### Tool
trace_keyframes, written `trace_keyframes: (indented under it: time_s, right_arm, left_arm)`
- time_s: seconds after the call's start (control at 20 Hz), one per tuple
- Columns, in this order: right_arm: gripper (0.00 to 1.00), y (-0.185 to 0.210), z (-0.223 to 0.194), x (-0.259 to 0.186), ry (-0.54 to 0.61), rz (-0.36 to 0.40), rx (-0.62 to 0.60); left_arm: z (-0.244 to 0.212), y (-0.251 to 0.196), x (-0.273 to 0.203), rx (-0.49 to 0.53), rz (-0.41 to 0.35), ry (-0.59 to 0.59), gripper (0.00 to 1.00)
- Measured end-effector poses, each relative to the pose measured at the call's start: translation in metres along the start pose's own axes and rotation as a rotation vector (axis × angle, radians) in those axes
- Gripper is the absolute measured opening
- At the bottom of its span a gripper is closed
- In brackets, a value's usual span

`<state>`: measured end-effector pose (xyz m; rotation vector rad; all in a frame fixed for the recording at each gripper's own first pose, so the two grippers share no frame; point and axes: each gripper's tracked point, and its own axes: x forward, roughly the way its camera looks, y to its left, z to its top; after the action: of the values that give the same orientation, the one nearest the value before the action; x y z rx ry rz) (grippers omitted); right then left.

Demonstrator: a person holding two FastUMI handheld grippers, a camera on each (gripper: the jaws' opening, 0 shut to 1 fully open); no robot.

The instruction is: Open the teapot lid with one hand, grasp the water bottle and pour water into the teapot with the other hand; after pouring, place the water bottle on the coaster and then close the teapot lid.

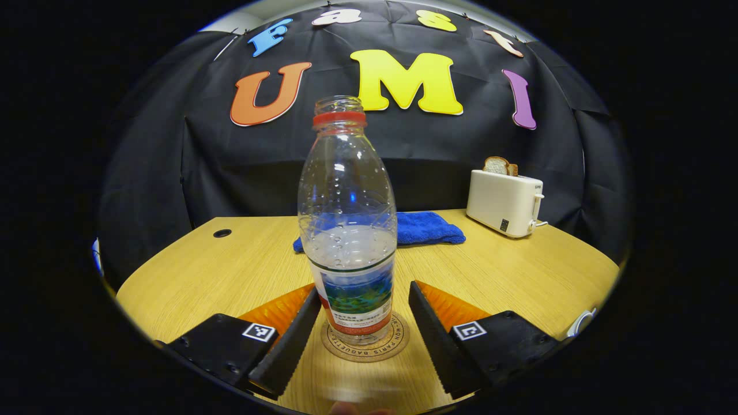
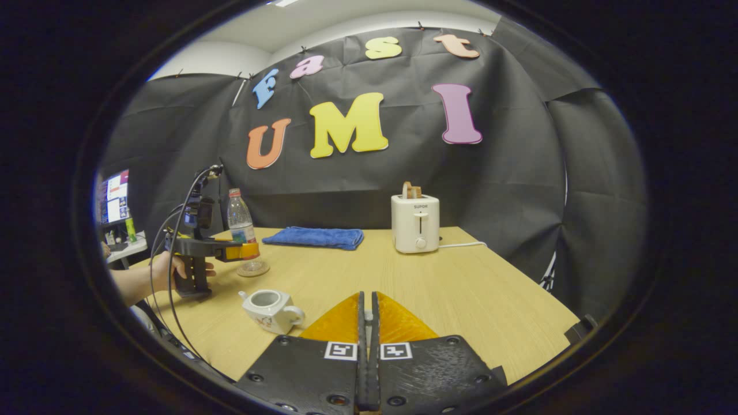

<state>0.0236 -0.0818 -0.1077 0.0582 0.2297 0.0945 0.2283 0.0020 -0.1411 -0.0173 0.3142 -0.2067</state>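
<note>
Water bottle (image 1: 347,230) upright on the round coaster (image 1: 398,340), near the left edge of the table (image 1: 230,271), cap off, roughly half full. Left gripper (image 1: 364,290) spread wide around the lower label, one finger on each side, neither one touching the plastic. Right gripper (image 2: 367,297) pressed together over the near middle of the table – whether anything thin sits between the fingers cannot be told. Teapot (image 2: 271,310) near and left of those fingers, mouth open, lid off. Blue towel (image 1: 429,227) and toaster (image 1: 504,202) far back, out of the way.

Probably the moment at the coaster – either letting go after the pour or about to take hold; cannot tell which from here.

If letting go:
- Keep the fingers spread and draw straight back toward the near edge, level, so neither one clips the label and rocks the bottle.
- Check the base sits fully inside the coaster's rim before leaving.

If taking hold:
- Centre on the label band, where the wall looks stiffest.
- Squeeze gently, since thin plastic with no cap may spill under pressure.
- Lift straight up before swinging toward the teapot.
</note>
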Motion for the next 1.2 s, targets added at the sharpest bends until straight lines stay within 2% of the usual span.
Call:
trace_keyframes:
  time_s: [0.25,0.45,0.7,0.85,1.0,1.2]
  right_arm:
    - [0.0,0.014,0.005,0.001,-0.01,0.025,-0.012]
    - [0.0,0.047,0.021,0.011,-0.038,0.09,-0.048]
    - [0.0,0.102,0.03,0.033,-0.058,0.209,-0.085]
    - [0.0,0.129,0.023,0.046,-0.054,0.266,-0.109]
    - [0.0,0.146,0.009,0.059,-0.03,0.298,-0.119]
    - [0.0,0.151,0.0,0.065,-0.014,0.295,-0.124]
  left_arm:
    - [-0.016,0.007,-0.021,-0.052,0.021,0.052,0.99]
    - [-0.025,0.028,-0.071,-0.123,0.09,0.076,0.99]
    - [-0.005,0.06,-0.145,-0.066,0.191,-0.047,0.98]
    - [0.007,0.07,-0.181,-0.053,0.223,-0.116,0.98]
    - [0.019,0.079,-0.205,-0.026,0.256,-0.174,0.98]
    - [0.017,0.088,-0.232,-0.008,0.312,-0.211,0.98]
